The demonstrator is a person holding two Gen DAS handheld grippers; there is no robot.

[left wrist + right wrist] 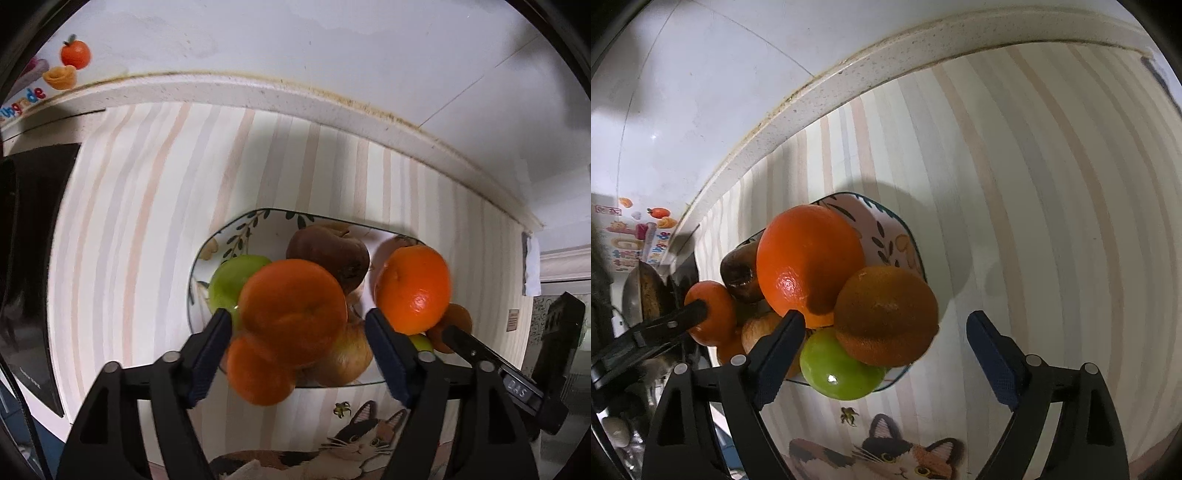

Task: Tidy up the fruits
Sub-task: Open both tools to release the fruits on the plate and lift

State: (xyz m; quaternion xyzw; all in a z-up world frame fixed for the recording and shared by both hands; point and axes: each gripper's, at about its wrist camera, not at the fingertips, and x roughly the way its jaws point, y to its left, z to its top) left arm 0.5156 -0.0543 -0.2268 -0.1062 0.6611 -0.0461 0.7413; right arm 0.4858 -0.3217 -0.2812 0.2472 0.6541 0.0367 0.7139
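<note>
Where the table (122, 206) runs back to the white wall (332, 40), a speckled pale ledge (229, 88) with a grimy brown seam marks the join. The table is covered by a cloth of pale pink, grey and cream stripes, printed near its front edge with a calico cat (897, 458). On this cloth stands a leaf-patterned bowl (236, 232) heaped with fruit: a large orange (291, 310) on top, a green apple (231, 280) at its side, a dark bruised apple (328, 258) behind, and a yellowish apple (349, 354) and smaller oranges below.

The left tongs (299, 354) hang spread wide just above the heap, empty. The right tongs (886, 354) are likewise parted and hold nothing, poised over the bowl's edge. A bright orange (809, 258) sits high on the pile.

A fruit-themed sticker (70, 62) is stuck to the wall at the left, and a black flat object (33, 258) lies at the table's left end.
</note>
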